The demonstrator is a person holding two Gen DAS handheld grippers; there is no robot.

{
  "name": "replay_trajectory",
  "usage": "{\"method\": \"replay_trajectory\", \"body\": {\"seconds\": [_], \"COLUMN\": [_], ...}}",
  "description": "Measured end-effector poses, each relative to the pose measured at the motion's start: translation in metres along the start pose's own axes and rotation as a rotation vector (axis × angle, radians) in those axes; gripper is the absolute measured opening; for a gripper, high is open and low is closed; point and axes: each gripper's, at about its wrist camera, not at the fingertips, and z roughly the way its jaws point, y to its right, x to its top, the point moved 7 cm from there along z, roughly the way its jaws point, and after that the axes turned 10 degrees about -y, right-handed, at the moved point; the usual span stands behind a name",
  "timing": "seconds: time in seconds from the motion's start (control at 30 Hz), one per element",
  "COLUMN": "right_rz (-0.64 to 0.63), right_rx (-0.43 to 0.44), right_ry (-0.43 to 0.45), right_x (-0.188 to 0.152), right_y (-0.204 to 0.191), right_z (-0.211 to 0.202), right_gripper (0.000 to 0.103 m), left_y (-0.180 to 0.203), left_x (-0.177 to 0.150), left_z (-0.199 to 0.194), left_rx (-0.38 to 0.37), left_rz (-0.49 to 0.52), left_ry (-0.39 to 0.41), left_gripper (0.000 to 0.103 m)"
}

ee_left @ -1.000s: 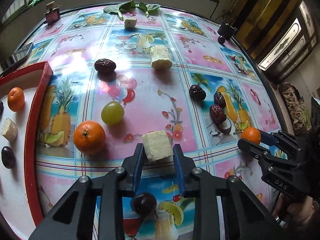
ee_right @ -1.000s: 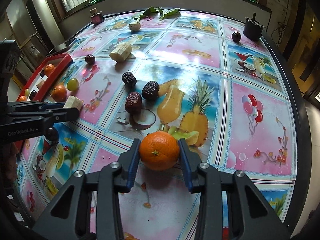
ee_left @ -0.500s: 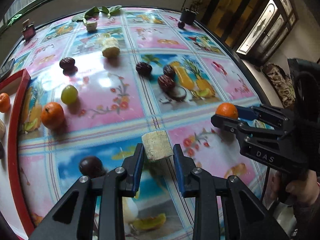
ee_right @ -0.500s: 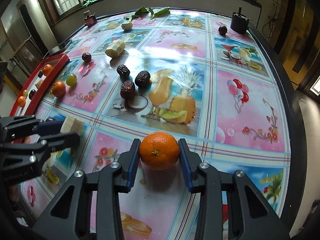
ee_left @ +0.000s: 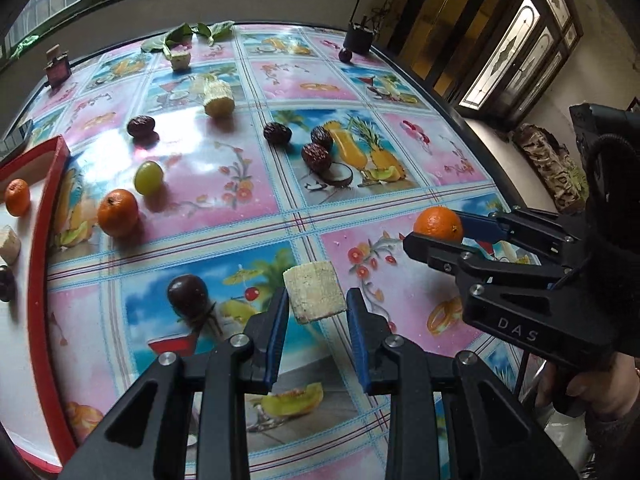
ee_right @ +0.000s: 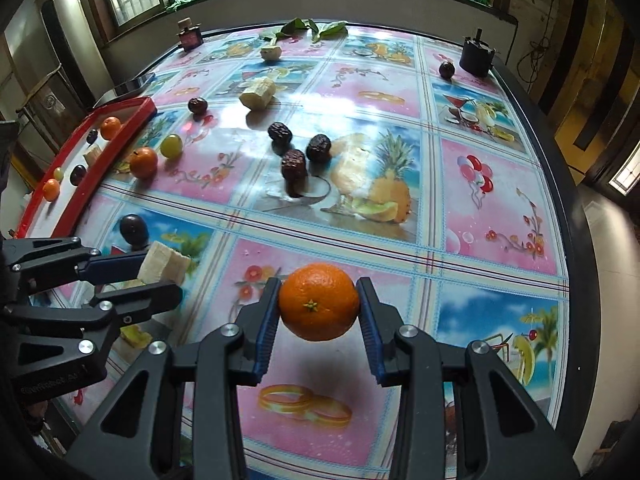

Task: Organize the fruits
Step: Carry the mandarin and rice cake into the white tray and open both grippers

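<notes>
My left gripper (ee_left: 316, 300) is shut on a pale banana chunk (ee_left: 314, 291) and holds it above the table; it also shows in the right wrist view (ee_right: 164, 266). My right gripper (ee_right: 318, 304) is shut on an orange (ee_right: 318, 301), lifted off the table; the orange also shows in the left wrist view (ee_left: 438, 224). A red-rimmed tray (ee_left: 44, 240) at the left holds an orange (ee_left: 17, 197), a banana piece (ee_left: 9, 240) and a dark fruit. Loose on the table: an orange (ee_left: 117, 213), a green grape (ee_left: 148, 177), a dark plum (ee_left: 187, 291), dates (ee_left: 316, 154).
A longer banana piece (ee_left: 218, 98), another date (ee_left: 141, 126), a small cut piece (ee_left: 180, 60) beside green leaves (ee_left: 188, 34), a perfume bottle (ee_left: 58, 68), a black pot (ee_left: 358, 38) with a plum (ee_left: 345, 55). The table edge runs along the right.
Both grippers have lifted and pulled back toward the near edge with their fruit. The table looks farther away in both views.
</notes>
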Motion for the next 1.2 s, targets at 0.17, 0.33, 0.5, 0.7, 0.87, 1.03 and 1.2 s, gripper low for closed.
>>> {"method": "replay_trajectory", "body": {"seconds": [0.17,0.33,0.5,0.7,0.87,1.03,1.2], "right_rz": [-0.027,-0.079,-0.141,-0.234,-0.316,-0.404,-0.458], "right_rx": [0.002,0.020,0.057,0.108,0.153,0.195,0.220], "right_ry": [0.008,0.018,0.026,0.031,0.033,0.021,-0.013], "right_x": [0.008,0.023,0.040,0.062,0.076,0.081,0.082], "right_y": [-0.023,-0.059,-0.103,-0.165,-0.222,-0.278,-0.319], "right_z": [-0.004,-0.007,-0.007,-0.003,0.001,0.009,0.027], "right_gripper": [0.040,0.040,0.040,0.040,0.040,0.040,0.040], "left_y": [-0.021,-0.049,-0.090,-0.148,-0.198,-0.236,-0.265], "left_x": [0.000,-0.005,-0.015,-0.035,-0.059,-0.083,-0.101], "left_z": [-0.019,-0.037,-0.059,-0.086,-0.106,-0.116,-0.116], "left_rx": [0.008,0.024,0.051,0.098,0.147,0.191,0.219], "left_rz": [-0.025,-0.071,-0.140,-0.243,-0.339,-0.414,-0.467], "left_ry": [0.033,0.065,0.097,0.133,0.150,0.147,0.133], "left_gripper": [0.029,0.029,0.029,0.029,0.029,0.029,0.029]}}
